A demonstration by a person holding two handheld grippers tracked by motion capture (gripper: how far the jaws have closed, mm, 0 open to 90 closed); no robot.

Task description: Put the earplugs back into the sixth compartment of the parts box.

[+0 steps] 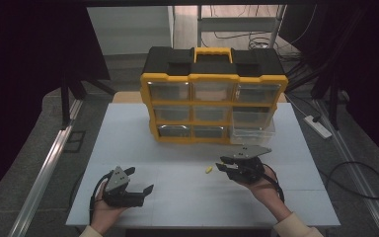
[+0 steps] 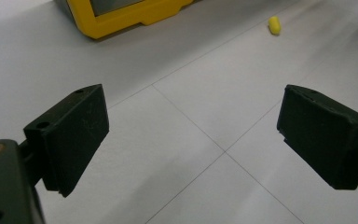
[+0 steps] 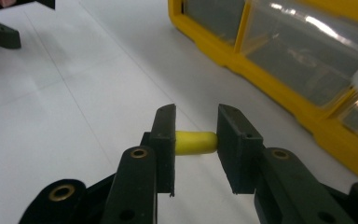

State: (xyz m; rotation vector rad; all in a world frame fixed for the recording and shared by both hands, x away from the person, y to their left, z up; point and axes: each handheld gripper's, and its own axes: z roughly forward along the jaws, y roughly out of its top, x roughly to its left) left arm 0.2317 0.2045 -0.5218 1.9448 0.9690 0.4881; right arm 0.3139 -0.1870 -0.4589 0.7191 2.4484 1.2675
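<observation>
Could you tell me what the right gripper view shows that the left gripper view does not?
Right gripper view alone: the right gripper with its jaws closed on the ends of the yellow piece, the organizer's clear drawers, and the left gripper far off at the top left.
Left gripper view alone: that gripper's own jaws, wide apart with nothing between them.
Both: a yellow piece, the organizer's yellow frame and the white table with its thin seams.
</observation>
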